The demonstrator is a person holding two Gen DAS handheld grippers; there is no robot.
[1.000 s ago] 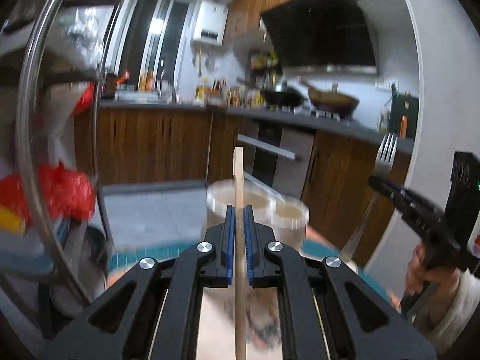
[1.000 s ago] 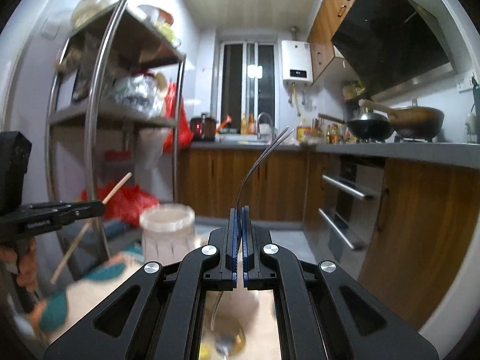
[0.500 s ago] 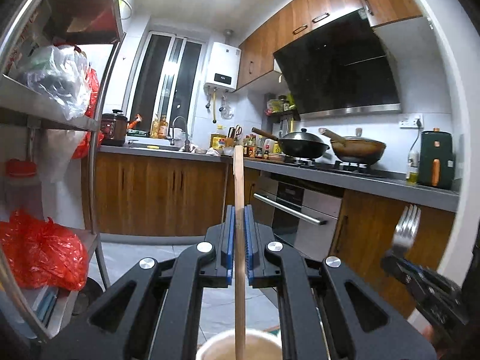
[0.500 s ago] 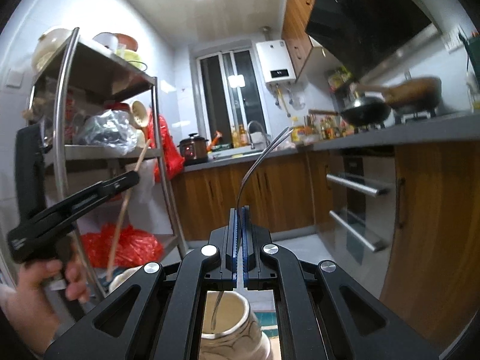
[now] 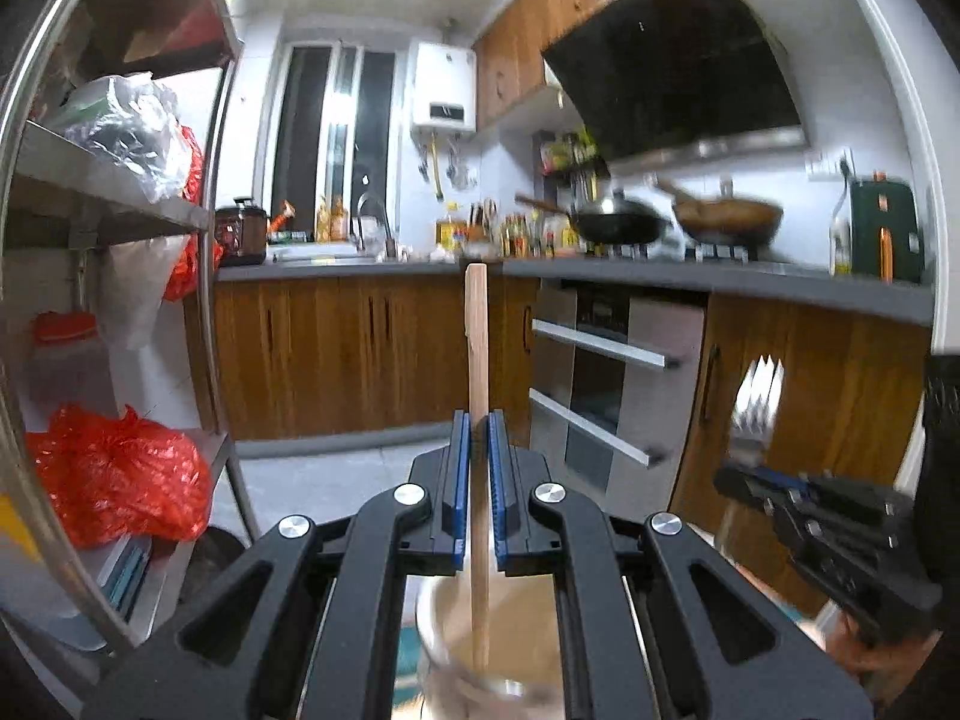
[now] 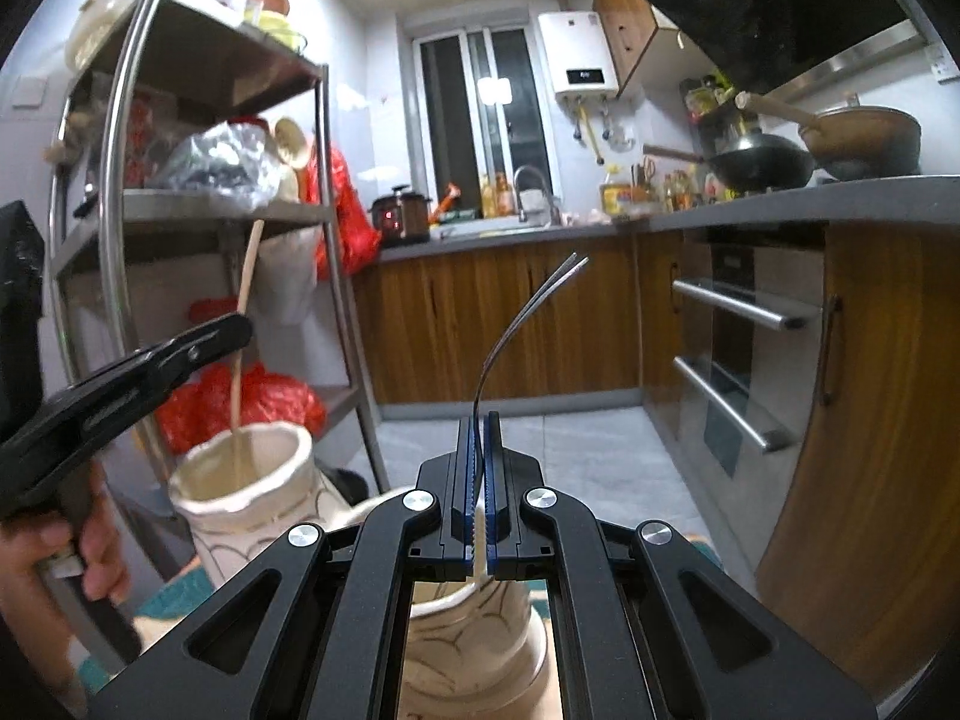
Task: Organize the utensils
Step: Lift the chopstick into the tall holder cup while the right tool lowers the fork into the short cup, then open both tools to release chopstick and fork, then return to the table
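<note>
Left gripper [image 5: 474, 492] fingers closed on the stick [image 5: 477, 360], gripped mid-shaft. It runs up past the fingertips, and its lower end dips into the jar [image 6: 240, 480] just below the fingers. I judge it light and stiff, so pinch is enough. Right gripper [image 6: 478, 480] fingers clamped on the fork [image 6: 522, 318] by the handle, tines curving up and away beyond the tips. Thin smooth metal, so I expect it may swivel. A second jar [image 6: 474, 630] sits under the right fingers.

Home kitchen, wooden cabinets [image 6: 492, 330], woks on stove [image 5: 618, 222], range hood [image 5: 678, 78], sink tap [image 6: 531, 192], built-in oven [image 5: 606, 372]
</note>
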